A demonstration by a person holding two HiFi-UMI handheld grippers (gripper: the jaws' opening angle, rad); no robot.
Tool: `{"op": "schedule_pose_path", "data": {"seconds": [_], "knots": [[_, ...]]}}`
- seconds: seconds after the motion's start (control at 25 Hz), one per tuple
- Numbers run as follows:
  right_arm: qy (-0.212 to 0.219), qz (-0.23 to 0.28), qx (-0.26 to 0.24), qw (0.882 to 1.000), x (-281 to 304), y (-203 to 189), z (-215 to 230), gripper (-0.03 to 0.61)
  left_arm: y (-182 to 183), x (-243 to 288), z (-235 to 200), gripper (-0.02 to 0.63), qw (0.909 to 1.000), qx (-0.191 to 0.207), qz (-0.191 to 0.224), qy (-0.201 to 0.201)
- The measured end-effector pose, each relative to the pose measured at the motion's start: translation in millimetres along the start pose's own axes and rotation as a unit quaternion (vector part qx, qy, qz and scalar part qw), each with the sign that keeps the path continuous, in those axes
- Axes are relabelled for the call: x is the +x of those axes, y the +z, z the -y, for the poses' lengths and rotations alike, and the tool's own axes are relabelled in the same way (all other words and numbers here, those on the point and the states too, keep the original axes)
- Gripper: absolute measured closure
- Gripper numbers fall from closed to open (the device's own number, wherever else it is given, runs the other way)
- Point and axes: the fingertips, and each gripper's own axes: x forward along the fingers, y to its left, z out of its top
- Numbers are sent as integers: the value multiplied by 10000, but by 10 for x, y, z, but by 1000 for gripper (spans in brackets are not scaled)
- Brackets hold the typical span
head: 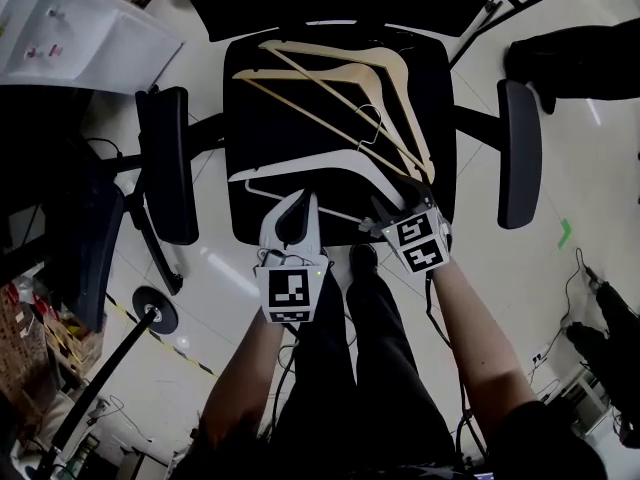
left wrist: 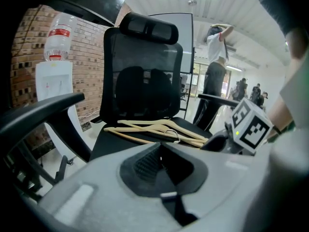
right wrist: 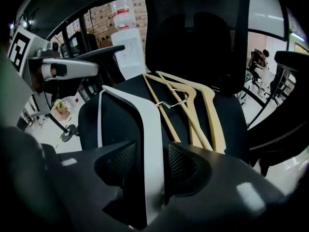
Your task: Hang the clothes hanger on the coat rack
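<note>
A white plastic hanger (head: 335, 161) (right wrist: 145, 129) lies across the front of a black office chair seat (head: 290, 88). Two wooden hangers (head: 375, 78) (left wrist: 157, 129) (right wrist: 205, 112) with metal hooks lie behind it on the seat. My right gripper (head: 395, 205) (right wrist: 147, 166) points down at the seat's front right. Its jaws stand open on either side of the white hanger's arm, with a gap on each side. My left gripper (head: 298, 204) (left wrist: 161, 161) hovers at the seat's front edge, shut and empty. No coat rack is clearly in view.
Chair armrests (head: 170, 163) (head: 520, 153) flank the seat, and the backrest (left wrist: 142, 76) rises behind it. A water dispenser (left wrist: 54, 76) stands by a brick wall. A person (left wrist: 215, 76) stands beyond. A black pole on a round base (head: 155, 311) is at lower left.
</note>
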Motion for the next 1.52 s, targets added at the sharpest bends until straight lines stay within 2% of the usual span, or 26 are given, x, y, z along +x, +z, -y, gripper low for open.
{"op": "schedule_pose_path", "data": {"seconds": [0.28,0.56,0.68,0.76,1.04,1.52], "knots": [[-80,-513,-363,9980,155,-62,19,373,-37,97,6,609,9999,5,-66,-127],[-362,-633,-506,9961,205,-93,16,374,-179,150,-11,609,9995,-118,-286,-72],[-374,-642,-497,9960,202,-91,9,392,-177,146,66,609,9994,-79,-292,-192],[-398,-644,-527,9957,196,-89,14,456,-171,147,104,609,9993,-76,-289,-242],[-437,-627,-558,9955,176,-59,10,460,-106,114,151,609,9990,-114,-252,-353],[-611,-364,-689,9951,-121,136,-4,462,95,-36,114,609,9995,-204,-56,-251]]}}
